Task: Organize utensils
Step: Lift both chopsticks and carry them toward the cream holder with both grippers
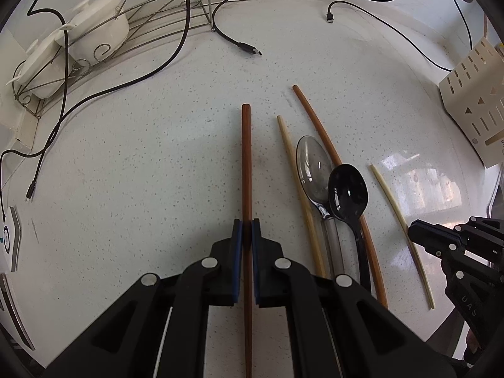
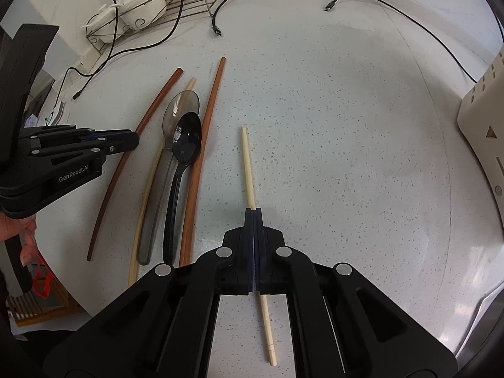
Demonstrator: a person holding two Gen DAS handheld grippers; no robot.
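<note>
left wrist view: the left gripper [image 1: 246,230] is seen pinching the dark brown chopstick [image 1: 246,163], whose long axis runs straight ahead along the fingers. the right gripper [image 2: 253,217] is pressed onto the pale chopstick [image 2: 249,170], likewise aligned. spoons [image 1: 348,192] lie between both. the speckled counter [image 1: 141,173] is cable-strewn; the perforated holder [image 1: 472,100] stands nearer the right hand.

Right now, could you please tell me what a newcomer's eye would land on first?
Both grippers are clamped on chopsticks: the left gripper on a dark brown wooden chopstick, the right gripper on a pale bamboo chopstick. Between them lie a glossy black plastic spoon and a clear plastic spoon.
</note>
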